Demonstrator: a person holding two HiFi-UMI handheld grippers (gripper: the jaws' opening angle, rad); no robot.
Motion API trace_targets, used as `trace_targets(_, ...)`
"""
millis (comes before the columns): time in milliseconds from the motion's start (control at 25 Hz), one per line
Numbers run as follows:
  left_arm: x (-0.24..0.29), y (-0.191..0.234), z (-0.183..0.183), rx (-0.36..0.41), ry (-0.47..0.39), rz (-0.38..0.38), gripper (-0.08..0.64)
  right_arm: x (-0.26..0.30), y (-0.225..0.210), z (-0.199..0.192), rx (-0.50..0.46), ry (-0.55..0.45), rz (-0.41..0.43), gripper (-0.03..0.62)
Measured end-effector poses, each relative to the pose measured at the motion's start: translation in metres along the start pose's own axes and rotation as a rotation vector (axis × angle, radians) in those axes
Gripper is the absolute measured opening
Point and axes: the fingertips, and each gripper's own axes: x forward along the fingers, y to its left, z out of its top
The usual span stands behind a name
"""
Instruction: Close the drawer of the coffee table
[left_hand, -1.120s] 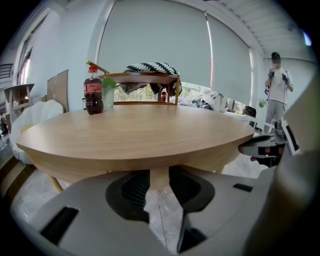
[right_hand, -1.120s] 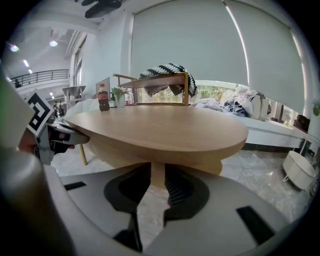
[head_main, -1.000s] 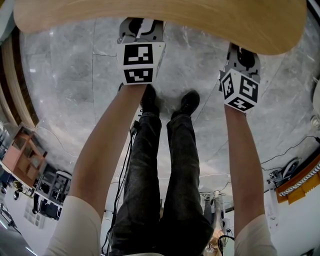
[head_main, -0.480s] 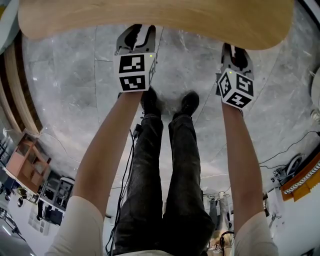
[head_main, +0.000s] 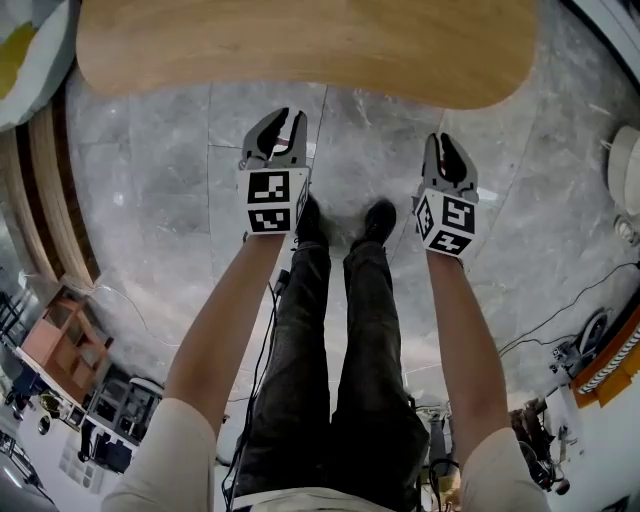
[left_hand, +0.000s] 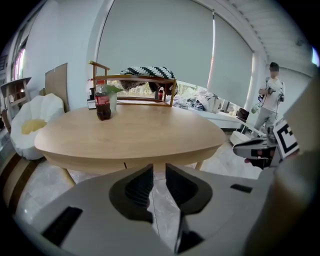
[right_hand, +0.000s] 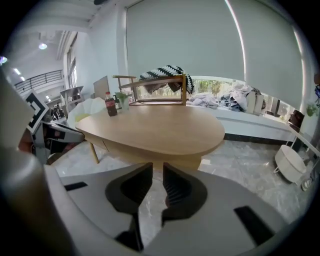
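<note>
Left claw and right claw are closing empty, just short of the near edge of the coffee table.

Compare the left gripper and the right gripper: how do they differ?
In the head view, the left gripper reaches higher in the picture than the right gripper. The left gripper shows two faces of its marker cube; the right gripper's cube is turned and shows three. Shared: both point toward the coffee table without touching it, and both jaws are closing with nothing between them.
</note>
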Motion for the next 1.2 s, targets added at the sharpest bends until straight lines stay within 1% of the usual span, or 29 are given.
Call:
trace_targets(160,-0.037,-0.003,0.021,-0.024,-0.001,-0.011,0.075,-0.037,0.013,0.026,0.016,-0.016,0.01,0.053)
trace_targets(240,-0.057,-0.007,0.034,-0.022,-0.004,-0.021,0.065,-0.057,0.016,0.043,0.023,-0.029,0.008,0.041)
trace_targets(440,-0.104,-0.019,0.074,-0.026,-0.029,-0.029,0.048,-0.108,0.009,0.09,0.043,-0.076,-0.004,0.026)
trace_targets(640,-0.156,-0.015,0.12,-0.037,-0.055,-0.006,0.021,-0.155,0.009,0.132,0.022,-0.089,0.001,0.018)
trace_targets(760,-0.178,-0.018,0.159,-0.037,-0.095,-0.004,0.02,-0.179,0.0,0.163,0.015,-0.101,0.007,0.018)
trace_targets(840,-0.197,-0.02,0.179,-0.042,-0.105,-0.001,0.02,-0.199,-0.003,0.183,0.013,-0.105,0.017,0.018)
trace_targets(1040,-0.251,-0.022,0.213,-0.053,-0.097,0.009,0.02,-0.254,-0.002,0.223,0.08,-0.106,0.041,0.018)
trace_targets(1200,-0.281,-0.033,0.238,-0.053,-0.116,-0.003,0.02,-0.289,-0.006,0.256,0.073,-0.147,0.05,0.018)
